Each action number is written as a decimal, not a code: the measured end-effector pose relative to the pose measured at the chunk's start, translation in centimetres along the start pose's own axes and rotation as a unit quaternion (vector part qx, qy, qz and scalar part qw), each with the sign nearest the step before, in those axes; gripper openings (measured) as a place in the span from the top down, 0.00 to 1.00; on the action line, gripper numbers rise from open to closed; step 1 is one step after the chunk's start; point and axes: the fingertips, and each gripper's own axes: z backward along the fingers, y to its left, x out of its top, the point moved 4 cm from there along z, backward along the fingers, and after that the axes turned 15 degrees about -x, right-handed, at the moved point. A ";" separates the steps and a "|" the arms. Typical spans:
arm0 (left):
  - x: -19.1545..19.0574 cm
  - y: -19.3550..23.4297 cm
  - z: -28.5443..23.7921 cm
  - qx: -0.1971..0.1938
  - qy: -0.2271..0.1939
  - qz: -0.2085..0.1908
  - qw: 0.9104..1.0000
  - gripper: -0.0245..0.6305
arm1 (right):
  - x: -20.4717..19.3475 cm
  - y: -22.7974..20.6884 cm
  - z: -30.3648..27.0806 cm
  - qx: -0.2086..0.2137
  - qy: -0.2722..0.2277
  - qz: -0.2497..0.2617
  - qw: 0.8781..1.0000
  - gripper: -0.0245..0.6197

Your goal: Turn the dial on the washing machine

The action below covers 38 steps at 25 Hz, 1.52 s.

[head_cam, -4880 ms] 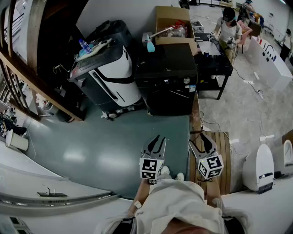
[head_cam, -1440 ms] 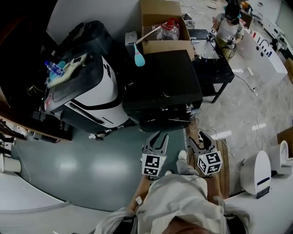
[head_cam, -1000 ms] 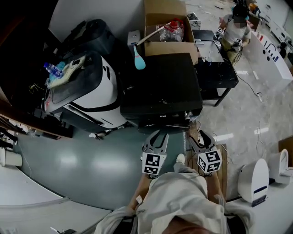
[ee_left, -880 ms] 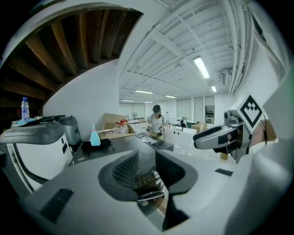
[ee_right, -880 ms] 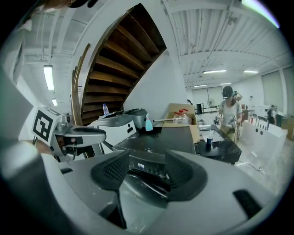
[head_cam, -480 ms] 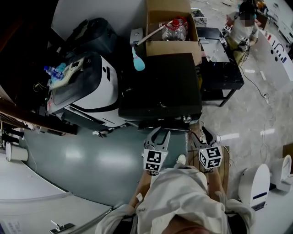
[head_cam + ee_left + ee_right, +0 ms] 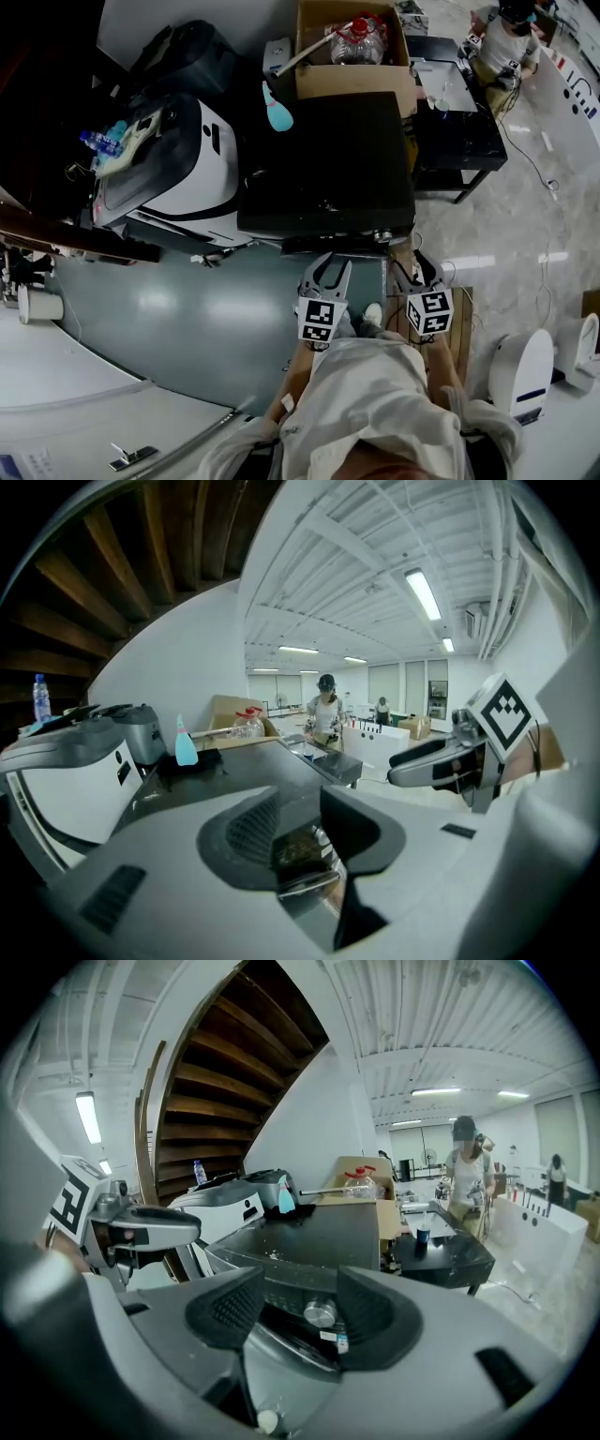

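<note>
The black washing machine (image 7: pixel 328 169) stands in front of me, with its small silver dial (image 7: pixel 382 235) on the front panel's right end. In the right gripper view the dial (image 7: pixel 320 1312) shows in the gap between the jaws, still some way beyond them and untouched. My right gripper (image 7: pixel 415 270) hangs just below the panel; its jaws (image 7: pixel 300 1314) stand a little apart with nothing in them. Beside it on the left, my left gripper (image 7: pixel 325 275) is open too, and its fingers (image 7: pixel 298 822) frame the machine's front edge.
A white machine (image 7: pixel 187 159) stands to the left of the washer. A cardboard box (image 7: pixel 352 47) with bottles sits behind it, and a blue brush (image 7: pixel 277 112) lies on the lid. A black table (image 7: pixel 459 103) and a person (image 7: pixel 506 33) are at the right. A wooden pallet (image 7: pixel 464 314) lies underfoot.
I have stepped closer to the washing machine. Both grippers now sit nearer its front panel, and the dial lies just ahead of the right one.
</note>
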 end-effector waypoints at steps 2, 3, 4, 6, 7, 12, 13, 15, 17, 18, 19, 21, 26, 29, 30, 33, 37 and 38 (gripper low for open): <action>-0.5 0.2 -0.7 -0.003 0.005 0.004 1.000 0.77 | -0.5 -0.1 -0.6 -0.003 0.007 -0.001 1.000 0.59; -0.8 0.4 -1.1 -0.005 0.007 0.006 1.000 0.77 | -0.7 -0.1 -1.0 -0.004 0.010 -0.001 1.000 0.59; -1.0 0.6 -1.4 -0.006 0.008 0.008 1.000 0.77 | -0.9 -0.1 -1.4 -0.005 0.012 -0.001 1.000 0.59; -1.5 1.0 -2.2 -0.011 0.013 0.011 1.000 0.77 | -1.2 0.0 -2.1 -0.008 0.016 0.000 1.000 0.59; -1.7 1.2 -2.5 -0.013 0.015 0.013 1.000 0.77 | -1.4 -0.1 -2.4 -0.011 0.018 0.000 1.000 0.59; -3.0 1.9 -4.5 -0.031 0.026 0.015 0.999 0.77 | -2.3 -0.1 -3.9 -0.025 0.029 0.001 0.999 0.59; -3.3 2.1 -4.8 -0.035 0.028 0.016 0.999 0.77 | -2.6 0.0 -4.3 -0.028 0.031 0.000 0.999 0.59; -3.9 2.5 -5.6 -0.044 0.034 0.018 0.998 0.77 | -3.2 0.1 -4.9 -0.033 0.038 0.000 0.999 0.59; -4.7 2.8 -6.4 -0.051 0.041 0.019 0.998 0.77 | -3.9 0.3 -5.6 -0.040 0.046 0.001 0.998 0.59; -5.0 2.9 -6.7 -0.055 0.044 0.020 0.997 0.77 | -4.2 0.3 -6.0 -0.043 0.050 0.002 0.998 0.59; -5.4 3.1 -7.1 -0.058 0.047 0.021 0.997 0.77 | -4.6 0.4 -6.4 -0.045 0.053 0.002 0.998 0.59; -6.1 3.3 -7.6 -0.063 0.055 0.022 0.996 0.77 | -5.3 0.6 -7.1 -0.049 0.058 0.002 0.997 0.59; -8.1 3.4 -9.1 -0.077 0.076 0.017 0.994 0.77 | -7.0 1.0 -8.8 -0.055 0.067 -0.003 0.996 0.59; -9.1 3.4 -9.9 -0.082 0.084 0.014 0.993 0.77 | -8.1 1.4 -10.0 -0.058 0.070 0.002 0.996 0.59; -9.4 3.5 -10.1 -0.084 0.085 0.014 0.993 0.77 | -8.4 1.6 -10.3 -0.059 0.070 0.005 0.996 0.58; -10.5 3.6 -10.5 -0.084 0.089 0.015 0.992 0.77 | -9.0 2.0 -11.4 -0.065 0.069 0.012 0.995 0.58; -11.9 3.4 -11.0 -0.085 0.090 0.017 0.992 0.77 | -10.1 2.1 -12.2 -0.077 0.072 0.025 0.994 0.57; -12.2 3.4 -11.1 -0.084 0.091 0.017 0.992 0.77 | -10.4 2.0 -12.4 -0.081 0.072 0.027 0.994 0.57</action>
